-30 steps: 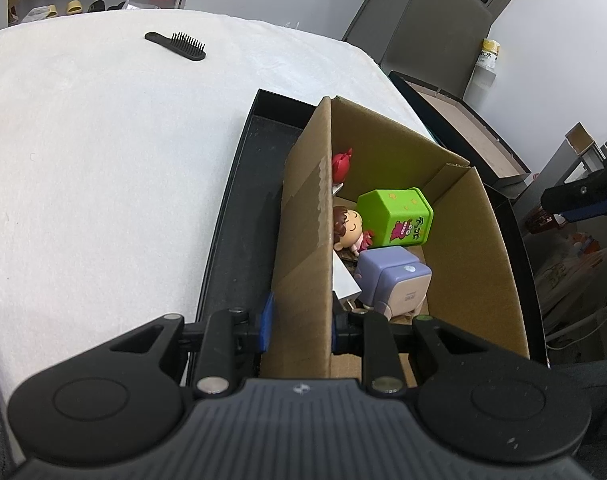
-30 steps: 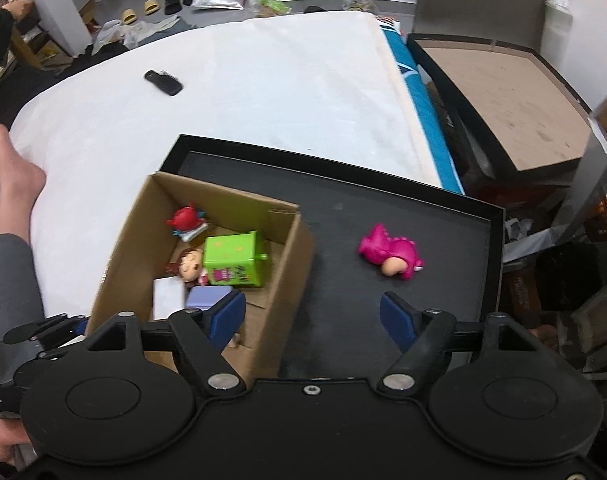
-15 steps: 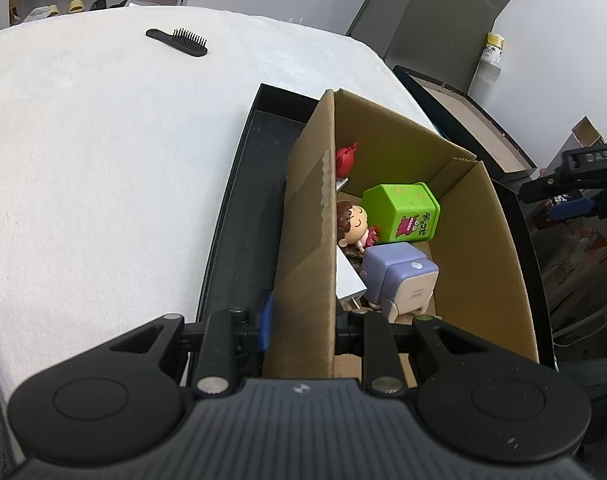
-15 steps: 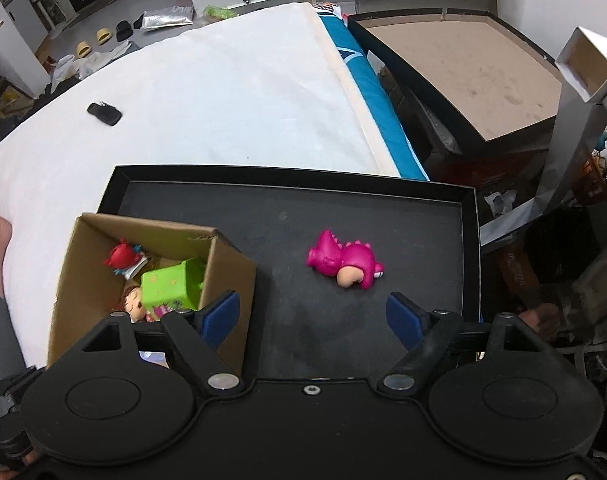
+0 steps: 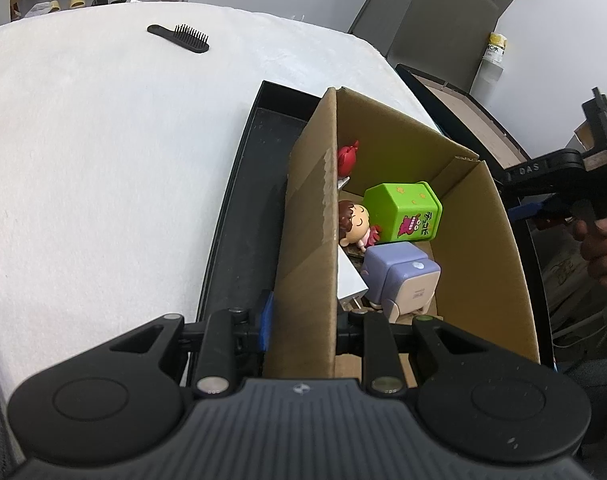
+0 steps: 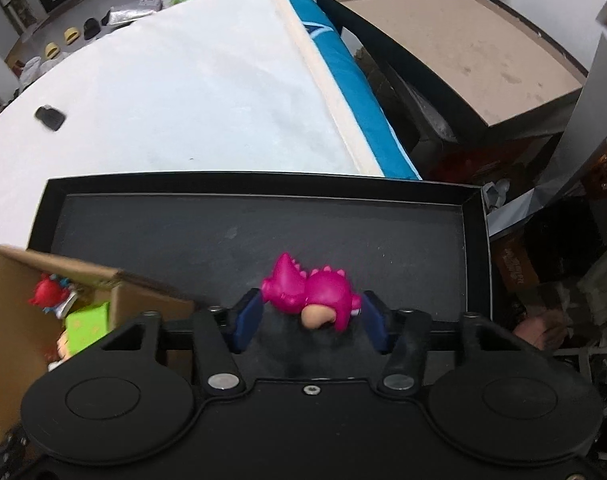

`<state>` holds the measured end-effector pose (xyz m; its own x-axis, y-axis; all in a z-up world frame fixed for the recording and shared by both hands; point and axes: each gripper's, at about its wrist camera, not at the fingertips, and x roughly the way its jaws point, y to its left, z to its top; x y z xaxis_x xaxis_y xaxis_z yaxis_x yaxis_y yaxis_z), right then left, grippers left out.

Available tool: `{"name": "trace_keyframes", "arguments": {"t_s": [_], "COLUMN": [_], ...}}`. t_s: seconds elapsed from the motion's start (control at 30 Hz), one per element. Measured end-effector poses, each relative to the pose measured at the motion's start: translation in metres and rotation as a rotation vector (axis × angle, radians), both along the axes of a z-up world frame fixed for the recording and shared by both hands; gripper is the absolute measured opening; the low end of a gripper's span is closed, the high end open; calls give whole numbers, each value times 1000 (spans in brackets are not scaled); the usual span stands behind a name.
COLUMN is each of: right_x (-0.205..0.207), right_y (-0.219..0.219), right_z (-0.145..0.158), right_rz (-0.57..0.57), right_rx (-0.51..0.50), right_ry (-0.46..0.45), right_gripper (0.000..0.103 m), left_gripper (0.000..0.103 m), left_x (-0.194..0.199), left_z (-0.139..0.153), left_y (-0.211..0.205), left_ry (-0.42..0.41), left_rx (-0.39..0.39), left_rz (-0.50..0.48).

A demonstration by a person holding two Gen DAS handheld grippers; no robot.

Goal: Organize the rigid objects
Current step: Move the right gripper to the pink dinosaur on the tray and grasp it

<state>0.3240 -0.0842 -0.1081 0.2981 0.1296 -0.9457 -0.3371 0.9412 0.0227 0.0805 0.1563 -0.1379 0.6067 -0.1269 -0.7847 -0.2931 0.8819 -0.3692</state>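
Right hand-held gripper (image 6: 309, 316) jaws just closing around pink dinosaur toy (image 6: 309, 290) on black tray (image 6: 473, 216), near its front edge; toy's long axis spans the pads. Left hand-held gripper (image 5: 301, 322) pinches cardboard box (image 5: 307, 240) wall.

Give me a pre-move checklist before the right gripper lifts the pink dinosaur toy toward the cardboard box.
1. Pink dinosaur toy sits between the right gripper pads, which have just been closing: ok.
2. Both pads firmly pressing the toy: cannot tell; they sit at its sides, contact unclear.
3. Left gripper clamped on the cardboard box wall to steady it: ok.
4. Free space in the box: ok; bare floor shows beside the green tin and purple toy.
5. Path across the black tray to the box free of obstacles: ok.
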Motion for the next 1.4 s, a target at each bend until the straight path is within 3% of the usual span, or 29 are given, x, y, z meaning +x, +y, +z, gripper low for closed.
{"name": "trace_keyframes", "arguments": {"t_s": [0.2, 0.53, 0.77, 0.93, 1.17, 1.4], "right_x": [10, 14, 11, 4, -4, -11], "right_y": [4, 11, 9, 6, 2, -1], "right_z": [-11, -26, -37, -42, -40, -34], "right_rz": [-24, -15, -31, -12, 16, -32], "right_rx": [20, -18, -20, -42, -40, -4], "right_ry": [14, 20, 57, 87, 117, 154], "right_gripper": [52, 74, 73, 60, 61, 62], "left_gripper": [23, 23, 23, 23, 24, 24], "left_x": [0, 0, 0, 0, 0, 0], "left_z": [0, 0, 0, 0, -1, 0], "left_y": [0, 1, 1, 1, 1, 1], "left_ry": [3, 6, 9, 9, 8, 8], "left_rx": [-3, -1, 0, 3, 4, 4], "left_rz": [1, 2, 2, 0, 0, -1]}}
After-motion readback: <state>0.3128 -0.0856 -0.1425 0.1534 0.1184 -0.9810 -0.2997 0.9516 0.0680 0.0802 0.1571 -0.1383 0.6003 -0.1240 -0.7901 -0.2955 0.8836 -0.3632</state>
